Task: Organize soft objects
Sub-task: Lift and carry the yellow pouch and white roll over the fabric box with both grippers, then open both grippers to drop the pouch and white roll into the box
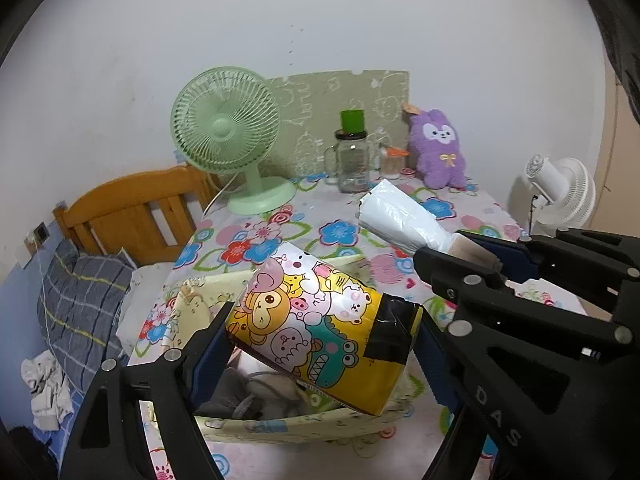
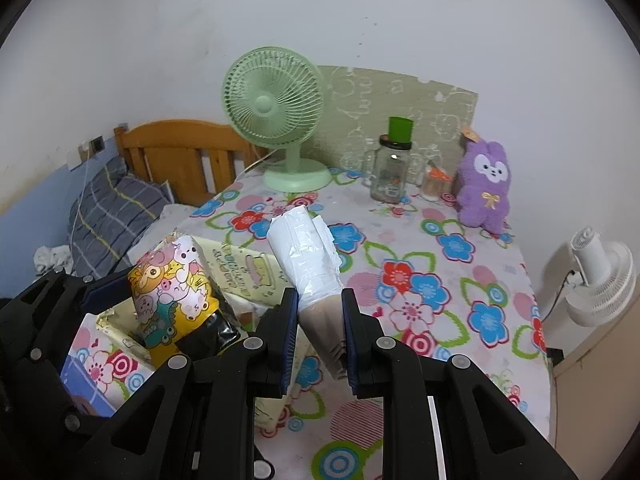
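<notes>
The left gripper is clamped on a cartoon-printed pack above the open box, where grey soft items already lie. The right gripper pinches a white wrapped roll above the table. Both seem not yet stowed; a purple plush waits at two o'clock. The roll's long axis points toward eleven o'clock, the pack's toward ten.

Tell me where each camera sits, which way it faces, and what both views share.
Left wrist: on the left gripper, facing the wall; its fingers grip a cartoon-print pack above a fabric box; right gripper enters at right.
Right wrist: on the right gripper, same heading; fingers clamp a white wrapped bundle.
Shared: green fan, purple plush, jar.
</notes>
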{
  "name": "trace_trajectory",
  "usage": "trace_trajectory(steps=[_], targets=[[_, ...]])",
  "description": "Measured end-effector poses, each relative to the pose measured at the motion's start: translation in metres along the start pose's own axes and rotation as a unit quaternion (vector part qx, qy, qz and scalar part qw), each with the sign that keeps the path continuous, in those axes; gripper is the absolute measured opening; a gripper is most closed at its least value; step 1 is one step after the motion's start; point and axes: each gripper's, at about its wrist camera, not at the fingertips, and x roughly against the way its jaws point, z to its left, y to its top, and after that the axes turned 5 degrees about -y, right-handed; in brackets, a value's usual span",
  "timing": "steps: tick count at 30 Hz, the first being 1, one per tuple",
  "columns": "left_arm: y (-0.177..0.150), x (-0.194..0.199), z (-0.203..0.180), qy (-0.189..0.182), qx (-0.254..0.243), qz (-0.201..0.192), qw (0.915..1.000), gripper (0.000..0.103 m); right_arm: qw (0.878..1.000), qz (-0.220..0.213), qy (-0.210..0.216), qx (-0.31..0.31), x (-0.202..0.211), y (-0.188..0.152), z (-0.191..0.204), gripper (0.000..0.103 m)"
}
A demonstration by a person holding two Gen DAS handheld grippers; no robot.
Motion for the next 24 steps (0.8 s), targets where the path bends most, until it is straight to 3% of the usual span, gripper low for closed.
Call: trace_trajectory(steps=[24], targets=[[-0.030,-0.040,0.058,0.021,0.035,0.050,0.9979,0.089,0.996,0.049,0.066,0.032,-0.056,0.000,0.055,0.023]])
